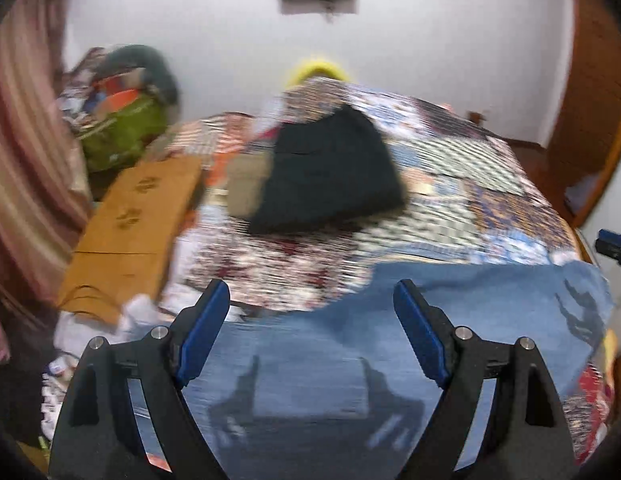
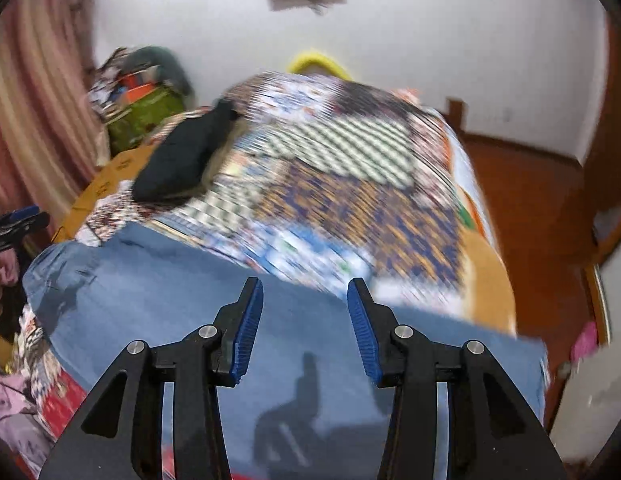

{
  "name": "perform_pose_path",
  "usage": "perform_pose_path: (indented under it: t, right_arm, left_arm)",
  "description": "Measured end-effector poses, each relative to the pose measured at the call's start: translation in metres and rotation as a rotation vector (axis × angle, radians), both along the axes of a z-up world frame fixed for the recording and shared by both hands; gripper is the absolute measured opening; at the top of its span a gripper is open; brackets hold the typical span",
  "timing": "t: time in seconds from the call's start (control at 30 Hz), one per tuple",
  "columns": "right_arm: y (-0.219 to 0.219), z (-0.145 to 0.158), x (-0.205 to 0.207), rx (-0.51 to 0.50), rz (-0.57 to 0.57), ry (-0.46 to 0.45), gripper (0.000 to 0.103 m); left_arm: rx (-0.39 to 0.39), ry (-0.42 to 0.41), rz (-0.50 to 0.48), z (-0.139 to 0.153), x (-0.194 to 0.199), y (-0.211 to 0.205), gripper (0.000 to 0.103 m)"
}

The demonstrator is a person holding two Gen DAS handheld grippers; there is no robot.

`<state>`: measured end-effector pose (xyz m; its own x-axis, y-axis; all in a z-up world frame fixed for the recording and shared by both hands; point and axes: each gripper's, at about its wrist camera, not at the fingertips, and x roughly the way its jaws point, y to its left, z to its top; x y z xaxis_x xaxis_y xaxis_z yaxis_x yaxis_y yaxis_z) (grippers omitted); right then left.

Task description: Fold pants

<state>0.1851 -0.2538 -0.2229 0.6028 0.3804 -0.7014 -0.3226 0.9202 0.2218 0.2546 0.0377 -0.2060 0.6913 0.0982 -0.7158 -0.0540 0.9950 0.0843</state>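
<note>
Blue denim pants [image 1: 350,340] lie spread flat on the near part of a patchwork bedspread [image 1: 450,184]; they also show in the right wrist view [image 2: 182,312]. My left gripper [image 1: 310,296] hovers just above the pants, jaws wide open and empty. My right gripper [image 2: 305,292] hovers above the pants too, jaws open and empty. The right gripper's tip shows at the right edge of the left wrist view [image 1: 614,246]; the left gripper's tip shows at the left edge of the right wrist view [image 2: 18,220]. Both views are motion-blurred.
A folded dark garment [image 1: 330,176] lies further back on the bed [image 2: 182,160]. A cardboard box [image 1: 130,232] and a green bag [image 1: 122,136] stand left of the bed. A curtain [image 1: 26,120] hangs at left. Red-brown floor [image 2: 530,208] runs along the right.
</note>
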Motion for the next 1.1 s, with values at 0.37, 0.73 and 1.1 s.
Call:
perform_pose_path:
  t: [0.37,0.73,1.1]
  right_arm:
    - [0.153,0.036,0.048,-0.017,0.252,-0.097,0.053]
    - [0.25,-0.003,0.073,-0.085,0.428,0.007,0.053]
    - [0.274,-0.051,0.096,-0.034,0.514,0.253,0.053]
  left_arm:
    - [0.012,0.01,0.182,-0.015,0.0,0.142,0.091]
    - [-0.099,0.214,0.165,-0.097,0.027,0.195,0.091]
    - [-0.15,0.328,0.063,-0.135,0.042,0.179,0.091]
